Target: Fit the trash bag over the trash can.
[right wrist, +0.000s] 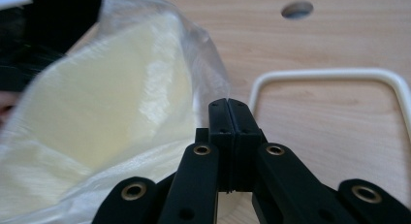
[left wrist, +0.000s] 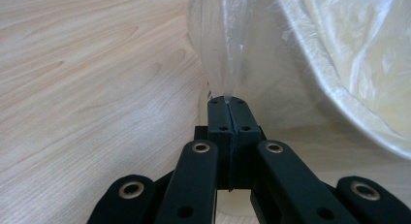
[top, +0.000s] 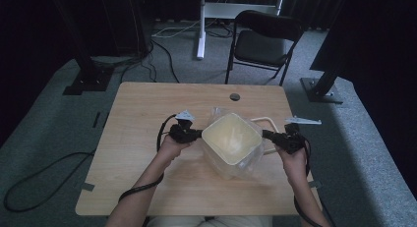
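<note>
A cream square bin [top: 231, 138] lined with a clear plastic bag [top: 242, 164] stands tilted in the middle of the wooden table [top: 142, 114]. At the bin's left side, my left gripper [top: 198, 134] is shut on the bag. In the left gripper view a fold of bag film [left wrist: 228, 44] rises straight out of the closed tips of the left gripper [left wrist: 228, 101]. My right gripper [top: 266, 134] is at the bin's right edge. Its jaws [right wrist: 228, 102] are shut beside the bag [right wrist: 121, 103], and I cannot tell whether any film is caught.
A white rounded-rectangle frame [top: 267, 122] [right wrist: 329, 74] lies flat on the table just right of the bin. There is a round cable hole [top: 235, 97] [right wrist: 296, 9] near the far edge. A black chair [top: 263, 40] stands beyond the table. Cables trail off the left side.
</note>
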Demonstrator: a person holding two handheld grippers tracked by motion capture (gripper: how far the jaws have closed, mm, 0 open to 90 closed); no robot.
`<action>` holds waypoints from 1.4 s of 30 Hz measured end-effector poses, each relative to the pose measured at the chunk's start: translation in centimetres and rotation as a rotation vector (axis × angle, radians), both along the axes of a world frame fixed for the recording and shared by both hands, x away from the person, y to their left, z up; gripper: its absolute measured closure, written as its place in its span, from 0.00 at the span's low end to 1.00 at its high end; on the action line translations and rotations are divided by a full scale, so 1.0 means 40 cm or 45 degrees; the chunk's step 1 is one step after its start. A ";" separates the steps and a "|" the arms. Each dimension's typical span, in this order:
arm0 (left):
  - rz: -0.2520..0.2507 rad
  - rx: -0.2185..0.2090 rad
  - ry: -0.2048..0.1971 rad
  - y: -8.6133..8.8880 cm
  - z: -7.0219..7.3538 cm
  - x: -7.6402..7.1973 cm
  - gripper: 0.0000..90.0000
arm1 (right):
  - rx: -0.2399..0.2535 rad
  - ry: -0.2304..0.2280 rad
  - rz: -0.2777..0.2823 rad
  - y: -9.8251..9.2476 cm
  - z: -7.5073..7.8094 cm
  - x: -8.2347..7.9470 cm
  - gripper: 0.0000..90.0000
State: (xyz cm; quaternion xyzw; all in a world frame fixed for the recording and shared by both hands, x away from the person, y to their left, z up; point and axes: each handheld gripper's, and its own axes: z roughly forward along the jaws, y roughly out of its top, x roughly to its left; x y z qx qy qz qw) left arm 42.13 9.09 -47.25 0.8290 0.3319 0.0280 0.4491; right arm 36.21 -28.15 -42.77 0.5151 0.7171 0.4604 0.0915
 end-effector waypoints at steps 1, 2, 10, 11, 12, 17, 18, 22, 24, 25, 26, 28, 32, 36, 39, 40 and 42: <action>0.000 0.008 0.004 -0.001 -0.003 0.001 1.00 | -0.011 0.010 -0.006 -0.001 -0.011 0.005 1.00; -0.002 0.014 0.006 -0.002 -0.006 0.002 1.00 | -0.008 0.028 -0.006 -0.001 -0.022 0.010 1.00; 0.015 0.044 0.033 0.011 -0.032 0.004 1.00 | -0.011 0.160 0.051 0.033 -0.122 0.033 1.00; 0.022 0.052 0.035 0.013 -0.036 0.004 1.00 | -0.008 0.175 0.057 0.036 -0.134 0.034 1.00; 0.028 0.058 0.041 0.016 -0.041 0.005 1.00 | -0.010 0.184 0.057 0.038 -0.145 0.034 1.00; 0.043 0.104 0.082 0.025 -0.068 0.008 1.00 | -0.010 0.225 0.047 0.039 -0.194 0.039 1.00; 0.049 0.120 0.078 0.027 -0.071 0.007 1.00 | -0.010 0.225 0.047 0.039 -0.194 0.039 1.00; 0.048 0.174 0.085 0.030 -0.089 0.001 1.00 | -0.009 0.233 0.038 0.036 -0.217 0.035 1.00; 0.043 0.159 0.104 0.032 -0.101 -0.001 1.00 | -0.034 0.252 0.045 0.041 -0.234 0.033 1.00; 0.044 0.161 0.108 0.034 -0.106 -0.002 1.00 | -0.024 0.264 0.050 0.041 -0.242 0.032 1.00; 0.046 0.172 0.105 0.036 -0.107 -0.002 1.00 | -0.023 0.267 0.050 0.041 -0.248 0.031 1.00; 0.047 0.179 0.099 0.034 -0.108 -0.005 1.00 | -0.029 0.260 0.041 0.040 -0.253 0.031 1.00; 0.045 0.198 0.090 0.033 -0.110 -0.008 1.00 | -0.030 0.266 0.039 0.037 -0.262 0.035 1.00; 0.049 0.191 0.085 0.032 -0.114 -0.012 1.00 | -0.023 0.274 0.041 0.038 -0.270 0.037 1.00; 0.038 0.179 0.049 0.028 -0.114 -0.021 0.96 | -0.025 0.278 0.049 0.041 -0.266 0.037 0.99; 0.024 0.167 0.042 0.030 -0.115 -0.024 0.90 | -0.014 0.267 0.043 0.039 -0.257 0.033 0.91; 0.035 0.157 0.027 0.039 -0.115 -0.030 0.89 | -0.005 0.262 0.044 0.036 -0.253 0.032 0.88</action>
